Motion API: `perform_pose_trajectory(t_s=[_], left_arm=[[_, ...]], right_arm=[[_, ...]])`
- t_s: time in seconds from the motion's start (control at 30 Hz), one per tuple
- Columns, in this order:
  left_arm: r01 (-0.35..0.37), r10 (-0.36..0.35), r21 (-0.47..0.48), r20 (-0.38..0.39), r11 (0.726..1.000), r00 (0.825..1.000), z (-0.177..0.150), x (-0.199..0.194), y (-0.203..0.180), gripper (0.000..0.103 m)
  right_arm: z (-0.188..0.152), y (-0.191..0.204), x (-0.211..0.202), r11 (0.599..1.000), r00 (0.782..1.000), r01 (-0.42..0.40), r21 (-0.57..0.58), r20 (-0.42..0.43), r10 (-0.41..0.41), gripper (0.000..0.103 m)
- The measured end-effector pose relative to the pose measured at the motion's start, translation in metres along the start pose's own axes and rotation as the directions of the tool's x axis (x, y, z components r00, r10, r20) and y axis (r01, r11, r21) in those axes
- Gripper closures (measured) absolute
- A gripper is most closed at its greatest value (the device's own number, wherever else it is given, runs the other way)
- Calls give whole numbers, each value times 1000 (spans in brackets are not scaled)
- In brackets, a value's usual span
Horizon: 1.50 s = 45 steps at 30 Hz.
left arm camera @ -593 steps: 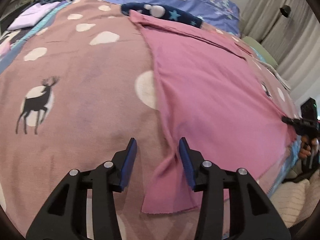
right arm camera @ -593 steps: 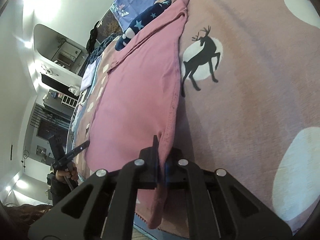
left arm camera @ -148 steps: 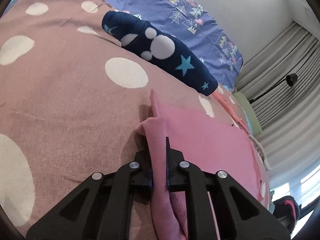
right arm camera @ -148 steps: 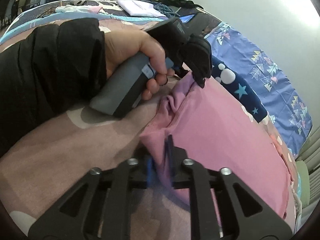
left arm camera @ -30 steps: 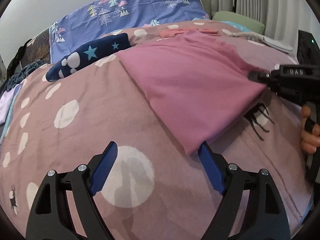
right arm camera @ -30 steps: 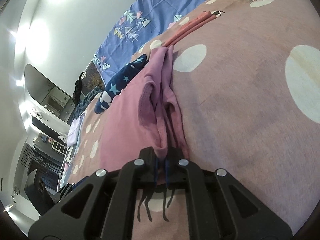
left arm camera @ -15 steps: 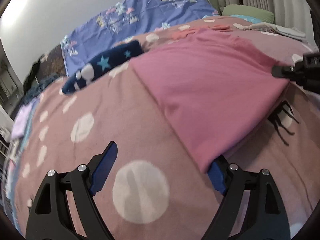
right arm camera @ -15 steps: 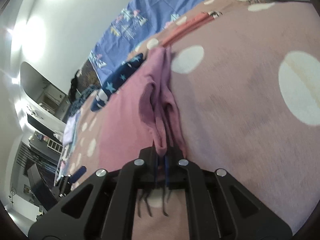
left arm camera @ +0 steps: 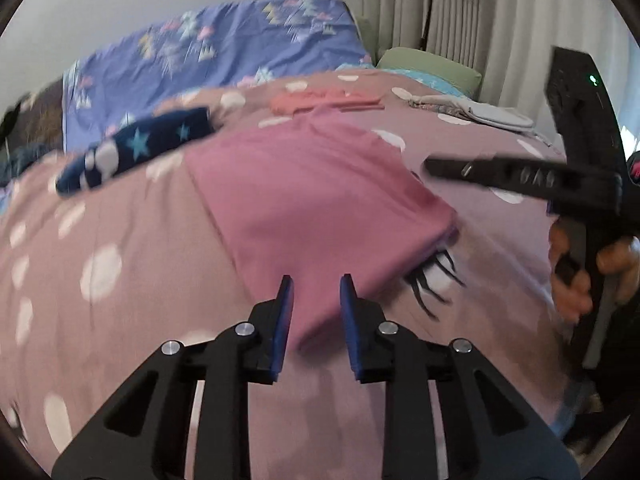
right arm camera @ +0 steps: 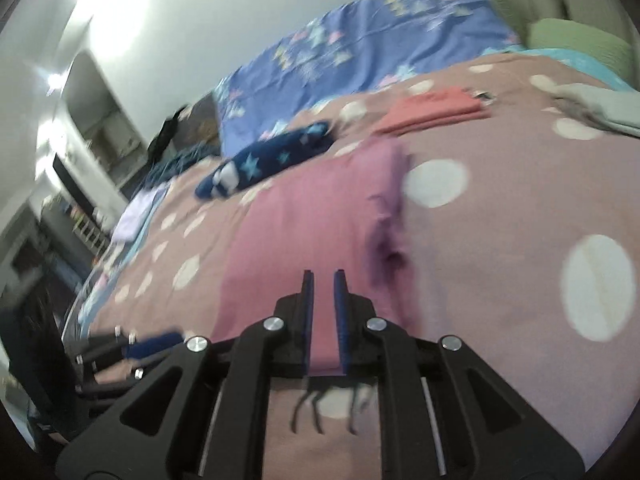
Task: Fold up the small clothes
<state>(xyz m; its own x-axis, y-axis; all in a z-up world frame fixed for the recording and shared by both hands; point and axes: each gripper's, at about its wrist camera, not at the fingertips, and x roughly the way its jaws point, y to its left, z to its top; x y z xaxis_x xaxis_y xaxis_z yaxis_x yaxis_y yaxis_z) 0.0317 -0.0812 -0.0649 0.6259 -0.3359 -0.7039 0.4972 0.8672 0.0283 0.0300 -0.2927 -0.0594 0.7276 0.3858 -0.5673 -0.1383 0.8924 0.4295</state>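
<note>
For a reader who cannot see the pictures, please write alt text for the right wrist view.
The right gripper, its jaws opening with nothing pressed between them, hovers over the near edge of a folded pink garment lying flat on a dusty-pink bedspread with white dots. Beyond lie a navy star-print item and a folded coral garment. The picture is motion-blurred.

spotted pink bedspread [left arm camera: 120, 240], blue patterned pillow [left arm camera: 224, 56], green cushion [left arm camera: 428, 66], grey curtains [left arm camera: 480, 20] (all blurred)
</note>
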Motion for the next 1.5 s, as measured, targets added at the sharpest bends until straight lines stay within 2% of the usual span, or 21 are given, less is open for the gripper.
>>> perform_pose_trajectory(t_s=[0.03, 0.07, 0.1, 0.13, 0.23, 0.33, 0.37, 0.47, 0.57, 0.73, 0.77, 0.8, 0.87, 0.93, 0.97, 1.1, 1.2, 1.3, 1.33, 1.43, 1.5], left_arm=[[-9, 9, 2, -14, 1000, 1000, 1, 8, -1, 77], [-10, 10, -7, -49, 1000, 999, -1, 23, 0, 77], [-11, 8, -24, -98, 1000, 995, -6, 40, 3, 77], [-9, 4, -36, -125, 999, 992, -12, 50, 6, 77], [17, -22, -47, -96, 999, 995, -22, 49, 9, 76], [24, -28, -37, -112, 999, 993, -19, 48, 9, 75], [23, -26, -34, -114, 999, 993, -18, 48, 8, 75], [26, -29, -26, -109, 999, 994, -18, 50, 8, 75], [36, -40, -36, -108, 999, 993, -18, 51, 11, 74], [28, -31, -30, -99, 999, 995, -21, 50, 9, 74], [21, -23, -23, -97, 1000, 995, -21, 50, 7, 74], [16, -18, -17, -96, 1000, 995, -22, 50, 6, 74], [10, -11, -10, -97, 1000, 995, -22, 50, 4, 74], [15, -16, -15, -98, 1000, 995, -22, 49, 4, 74], [19, -20, -19, -98, 1000, 995, -22, 49, 5, 74], [31, -34, -31, -94, 999, 995, -23, 49, 8, 74], [33, -36, -31, -95, 999, 995, -22, 50, 8, 74], [38, -41, -35, -92, 999, 995, -23, 49, 9, 74], [39, -42, -36, -91, 999, 995, -23, 50, 10, 74], [35, -38, -32, -90, 999, 995, -23, 50, 10, 74], [32, -34, -28, -89, 999, 995, -23, 49, 9, 74]], right_arm=[[-1, 0, 9, 1000, 1000, 7, 2, -20, -7, 91], [-4, -5, 21, 998, 997, 59, 17, -58, -58, 92], [-8, -11, 29, 993, 989, 117, 29, -89, -114, 103], [-11, -19, 36, 983, 977, 180, 37, -119, -175, 103], [-19, -34, 37, 985, 979, 163, 61, -134, -154, 103], [-15, -23, 33, 984, 977, 179, 6, -121, -177, 103], [-11, -20, 31, 987, 980, 160, 8, -121, -158, 96], [15, -21, 22, 996, 994, 83, 17, -78, -81, 94], [54, -22, 25, 991, 991, 133, -24, -31, -133, 83], [111, -39, 76, 981, 979, 189, -33, -66, -191, 82], [119, -38, 90, 981, 979, 187, -49, -79, -190, 76], [126, -37, 102, 981, 977, 185, -64, -93, -190, 63], [135, -33, 129, 972, 967, 212, -104, -123, -225, 58], [136, -33, 151, 960, 952, 244, -139, -154, -265, 88], [132, -32, 156, 959, 949, 241, -150, -168, -265, 97], [135, -34, 154, 946, 951, 278, -170, -89, -295, 99], [133, -65, 169, 968, 952, 244, -59, -174, -251, 97], [131, -58, 155, 965, 959, 248, -84, -116, -257, 84], [132, -53, 147, 963, 960, 256, -88, -97, -264, 84], [126, -25, 117, 981, 985, 152, -125, -57, -160, 86], [113, 2, 102, 971, 993, 84, -222, -57, -99, 88]])
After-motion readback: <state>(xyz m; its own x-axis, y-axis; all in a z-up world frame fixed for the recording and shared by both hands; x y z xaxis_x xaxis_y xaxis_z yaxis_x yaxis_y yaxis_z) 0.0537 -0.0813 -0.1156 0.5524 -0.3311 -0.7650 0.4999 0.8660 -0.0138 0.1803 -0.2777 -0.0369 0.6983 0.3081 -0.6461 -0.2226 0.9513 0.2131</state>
